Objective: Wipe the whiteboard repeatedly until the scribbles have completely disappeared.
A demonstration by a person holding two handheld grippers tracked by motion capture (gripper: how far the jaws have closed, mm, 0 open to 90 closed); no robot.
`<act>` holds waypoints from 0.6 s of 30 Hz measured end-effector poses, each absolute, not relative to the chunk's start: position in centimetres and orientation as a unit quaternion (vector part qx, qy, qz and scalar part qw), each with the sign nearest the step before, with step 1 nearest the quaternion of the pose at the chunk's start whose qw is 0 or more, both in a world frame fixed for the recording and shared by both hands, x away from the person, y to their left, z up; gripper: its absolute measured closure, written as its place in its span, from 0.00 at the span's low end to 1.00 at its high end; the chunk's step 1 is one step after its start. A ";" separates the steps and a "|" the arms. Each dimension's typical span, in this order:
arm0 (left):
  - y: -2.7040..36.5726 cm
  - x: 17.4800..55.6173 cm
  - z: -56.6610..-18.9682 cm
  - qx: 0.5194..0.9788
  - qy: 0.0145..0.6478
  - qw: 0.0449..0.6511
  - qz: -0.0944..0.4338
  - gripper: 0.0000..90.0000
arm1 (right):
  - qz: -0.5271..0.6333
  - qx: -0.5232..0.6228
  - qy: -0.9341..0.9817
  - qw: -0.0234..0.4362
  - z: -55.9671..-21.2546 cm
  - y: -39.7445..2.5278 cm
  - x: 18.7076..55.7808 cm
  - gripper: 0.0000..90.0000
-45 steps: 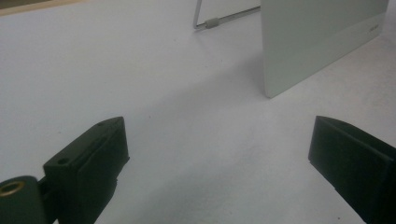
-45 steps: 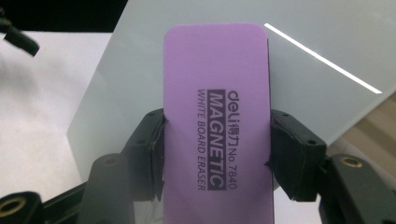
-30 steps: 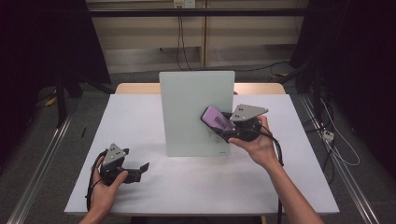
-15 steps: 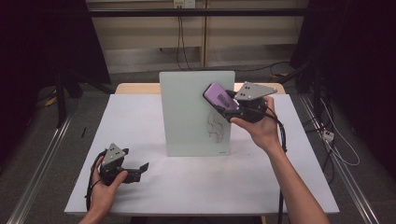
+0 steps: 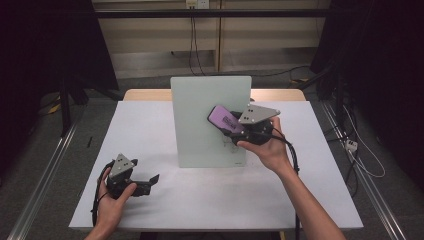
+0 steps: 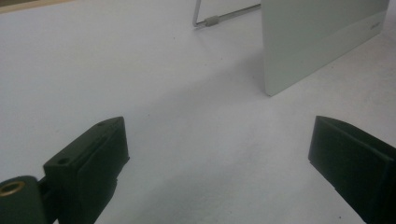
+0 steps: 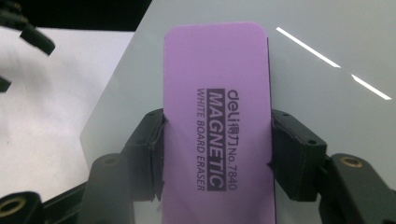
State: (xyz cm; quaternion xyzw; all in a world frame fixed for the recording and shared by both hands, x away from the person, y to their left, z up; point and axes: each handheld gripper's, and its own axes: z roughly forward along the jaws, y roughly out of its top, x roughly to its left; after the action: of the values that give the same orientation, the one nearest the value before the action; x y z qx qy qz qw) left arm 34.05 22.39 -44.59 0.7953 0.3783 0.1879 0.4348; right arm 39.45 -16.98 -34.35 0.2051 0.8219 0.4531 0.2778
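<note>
Right gripper view: I am clamping the purple eraser (image 7: 215, 126) in the right hand-held gripper (image 7: 217, 154) against the whiteboard (image 7: 317, 51); the left hand-held gripper (image 6: 219, 154) is gaping wide over the tabletop (image 6: 140, 70).

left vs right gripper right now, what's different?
The left gripper has its jaws wide apart with nothing between them; the right gripper is clamped on the purple eraser. The left one sits low by the table's near edge; the right one is raised in front of the upright board. Both are hand-held.

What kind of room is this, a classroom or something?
More likely a lab recording bench: a white table ringed by dark curtains, trailing cables, and a small standing whiteboard being wiped with a purple eraser.
</note>
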 end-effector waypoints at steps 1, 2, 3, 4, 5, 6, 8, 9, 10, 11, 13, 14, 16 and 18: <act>22.4 34.0 -44.6 0.796 0.378 0.434 0.187 0.05 | 0.448 0.203 0.826 0.277 -34.6 -16.9 39.4 0.47; 22.3 34.0 -44.6 0.796 0.377 0.434 0.188 0.05 | 0.446 0.202 0.828 0.273 -34.9 -16.7 39.3 0.47; 22.3 34.0 -44.6 0.797 0.376 0.434 0.187 0.05 | 0.442 0.198 0.832 0.271 -35.1 -16.6 39.2 0.47; 22.3 34.0 -44.6 0.797 0.376 0.434 0.188 0.05 | 0.437 0.195 0.836 0.268 -35.3 -16.5 39.1 0.47; 22.3 34.0 -44.6 0.797 0.376 0.434 0.188 0.05 | 0.437 0.196 0.837 0.265 -35.5 -16.4 39.1 0.47; 22.3 34.0 -44.6 0.796 0.377 0.434 0.188 0.05 | 0.437 0.196 0.838 0.262 -35.7 -16.4 39.1 0.47; 22.3 34.0 -44.6 0.795 0.379 0.435 0.188 0.05 | 0.433 0.194 0.842 0.258 -36.1 -16.1 39.0 0.47; 22.3 34.1 -44.6 0.796 0.377 0.434 0.188 0.05 | 0.432 0.193 0.843 0.256 -36.3 -16.0 38.9 0.47; 22.3 34.1 -44.6 0.797 0.375 0.434 0.188 0.05 | 0.431 0.192 0.844 0.254 -36.5 -15.8 38.9 0.47; 22.3 34.1 -44.6 0.798 0.375 0.433 0.189 0.05 | 0.431 0.191 0.846 0.250 -36.7 -15.7 38.9 0.47; 22.3 34.1 -44.6 0.798 0.374 0.432 0.190 0.05 | 0.429 0.188 0.849 0.243 -37.1 -15.5 38.8 0.47; 22.3 34.0 -44.6 0.797 0.376 0.433 0.188 0.05 | 0.429 0.189 0.850 0.241 -37.2 -15.4 38.8 0.47; 22.3 34.1 -44.6 0.798 0.375 0.432 0.189 0.05 | 0.426 0.186 0.852 0.240 -37.3 -15.2 38.8 0.47; 22.3 34.1 -44.7 0.798 0.375 0.433 0.188 0.05 | 0.424 0.185 0.854 0.239 -37.2 -15.2 38.8 0.47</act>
State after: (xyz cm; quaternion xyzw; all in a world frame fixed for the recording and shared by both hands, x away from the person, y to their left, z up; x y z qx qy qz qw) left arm 34.10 22.31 -44.66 0.7975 0.3750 0.1884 0.4334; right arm 38.82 -15.16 -37.25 0.1855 0.8537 0.4239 0.2391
